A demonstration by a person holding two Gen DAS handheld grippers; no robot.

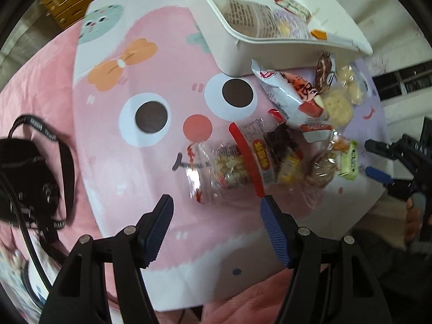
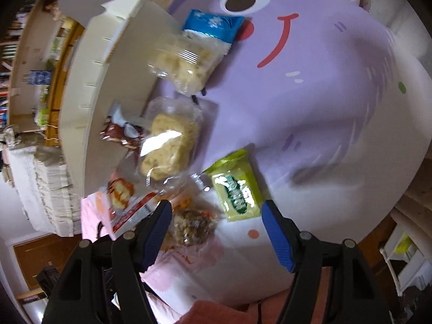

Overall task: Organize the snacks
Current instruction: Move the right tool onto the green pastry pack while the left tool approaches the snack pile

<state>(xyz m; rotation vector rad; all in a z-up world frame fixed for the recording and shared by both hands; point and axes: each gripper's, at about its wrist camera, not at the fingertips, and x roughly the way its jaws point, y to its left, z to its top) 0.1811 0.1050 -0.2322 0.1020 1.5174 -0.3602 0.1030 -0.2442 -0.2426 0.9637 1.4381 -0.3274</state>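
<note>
Blue-padded left gripper (image 1: 216, 202) hangs wide and empty above a clear noodle-snack packet (image 1: 216, 170); right gripper (image 2: 216, 208) gapes empty beside a green wrapped sweet (image 2: 236, 189).

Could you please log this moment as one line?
left claw: open, empty | right claw: open, empty | snacks: on mat | bin: partly filled

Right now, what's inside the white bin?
In the white bin lies a large printed snack bag, with a small red-and-white wrapped packet behind it and an orange-edged packet at the near rim. Whatever is under the bag is covered.
</note>
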